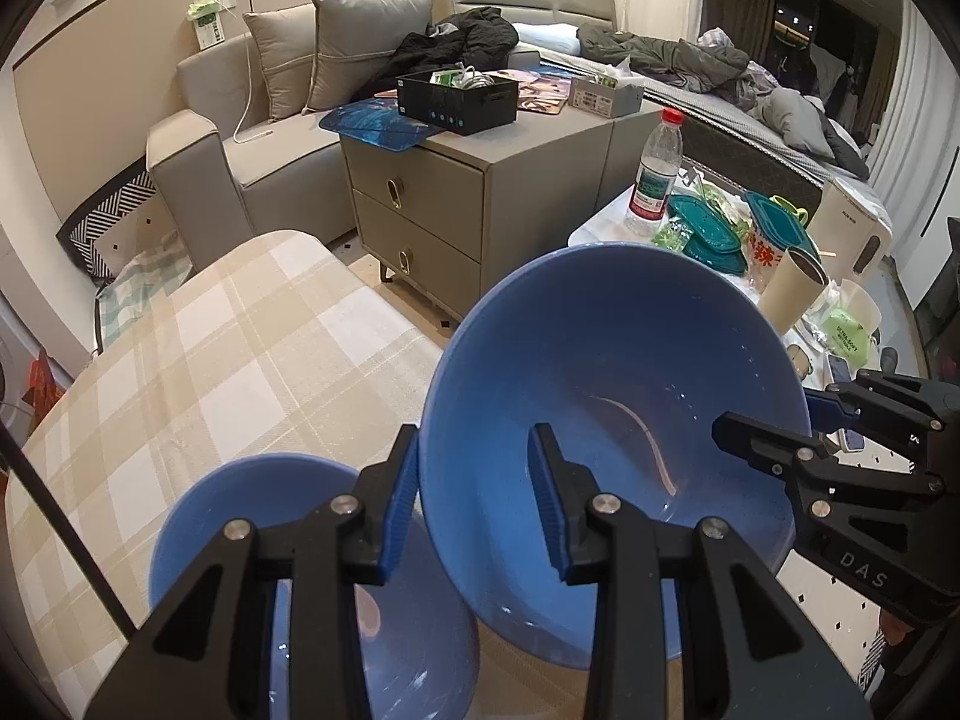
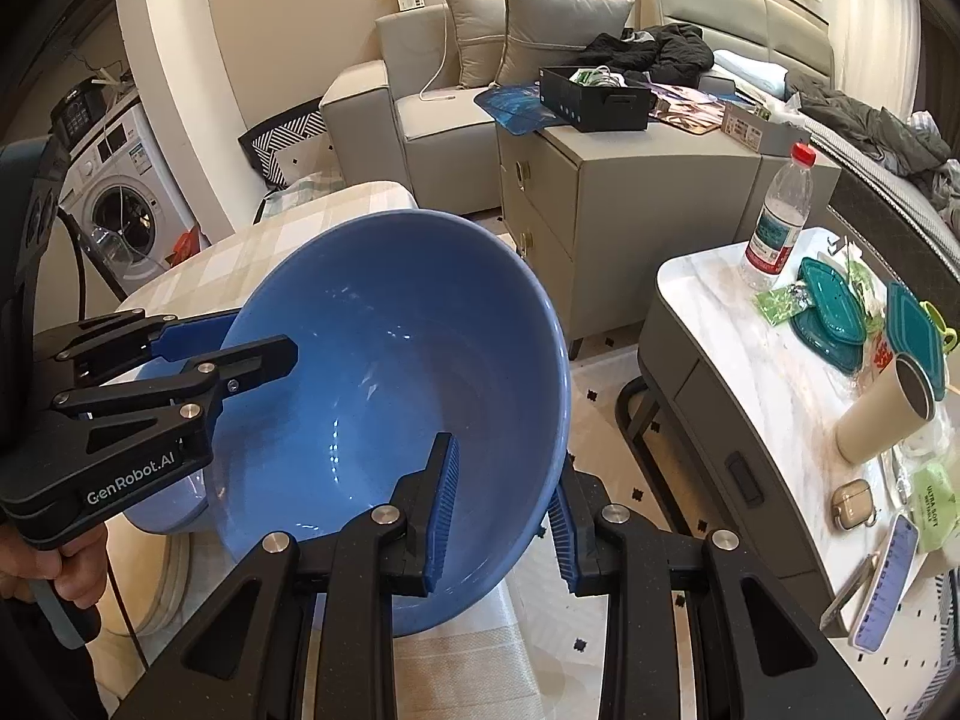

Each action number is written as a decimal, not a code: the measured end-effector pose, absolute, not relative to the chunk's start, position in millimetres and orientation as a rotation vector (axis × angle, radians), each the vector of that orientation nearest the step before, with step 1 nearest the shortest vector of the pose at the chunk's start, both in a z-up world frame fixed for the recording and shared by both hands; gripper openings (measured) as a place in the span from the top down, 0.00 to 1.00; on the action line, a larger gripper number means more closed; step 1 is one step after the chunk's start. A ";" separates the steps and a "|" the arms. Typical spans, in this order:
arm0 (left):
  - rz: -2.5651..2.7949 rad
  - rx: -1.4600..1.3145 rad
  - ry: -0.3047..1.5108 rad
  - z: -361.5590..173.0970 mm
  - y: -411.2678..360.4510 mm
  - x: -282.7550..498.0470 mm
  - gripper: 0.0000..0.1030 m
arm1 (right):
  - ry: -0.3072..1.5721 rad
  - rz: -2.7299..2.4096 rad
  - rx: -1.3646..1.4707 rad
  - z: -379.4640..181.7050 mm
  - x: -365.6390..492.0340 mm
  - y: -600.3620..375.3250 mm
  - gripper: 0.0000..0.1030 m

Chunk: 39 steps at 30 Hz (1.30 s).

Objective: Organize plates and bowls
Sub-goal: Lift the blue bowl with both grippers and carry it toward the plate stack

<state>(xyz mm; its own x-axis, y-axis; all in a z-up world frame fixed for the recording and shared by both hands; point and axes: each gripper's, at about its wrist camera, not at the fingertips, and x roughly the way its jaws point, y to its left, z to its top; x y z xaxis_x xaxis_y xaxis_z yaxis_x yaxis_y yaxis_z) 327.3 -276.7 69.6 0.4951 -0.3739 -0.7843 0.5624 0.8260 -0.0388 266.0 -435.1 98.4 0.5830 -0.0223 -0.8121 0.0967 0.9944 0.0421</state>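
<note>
A large blue bowl (image 1: 612,396) hangs tilted above the checked tablecloth (image 1: 210,360), gripped at two opposite sides of its rim. My left gripper (image 1: 475,429) is shut on the bowl's left rim, one pad inside and one outside. My right gripper (image 2: 504,468) is shut on the right rim of the same bowl (image 2: 390,360). Each gripper shows in the other's view: the right gripper (image 1: 774,414) at the far rim, the left gripper (image 2: 264,336) with a hand under it. A second, smaller blue bowl (image 1: 300,552) stands on the cloth below, partly hidden by my left fingers.
To the right stands a marble-topped side table (image 2: 720,324) crowded with a water bottle (image 2: 777,222), teal lids (image 2: 831,312), a beige cup (image 2: 882,408) and a phone (image 2: 888,582). A grey drawer cabinet (image 1: 420,192), a sofa and a bed lie beyond. A washing machine (image 2: 120,204) is at the left.
</note>
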 end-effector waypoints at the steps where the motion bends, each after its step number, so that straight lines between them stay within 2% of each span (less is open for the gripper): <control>1: -0.572 0.231 0.883 71.4 -275.5 326.9 0.66 | 0.942 -0.069 0.081 100.7 265.3 -433.4 0.72; 24: -0.493 0.144 0.794 112.7 -212.9 317.0 0.66 | 0.869 0.002 -0.010 144.3 269.6 -376.6 0.72; 39: -0.395 0.105 0.788 114.6 -157.8 313.8 0.66 | 0.864 0.095 -0.056 149.6 284.7 -317.1 0.72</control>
<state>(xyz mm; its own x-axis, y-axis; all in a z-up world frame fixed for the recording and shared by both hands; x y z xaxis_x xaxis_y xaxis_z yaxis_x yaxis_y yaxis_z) 313.8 -157.8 114.6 0.6365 -0.3063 -0.7079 0.3838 0.9219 -0.0539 284.7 -317.1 149.6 0.6459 0.0608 -0.7610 -0.1066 0.9942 -0.0110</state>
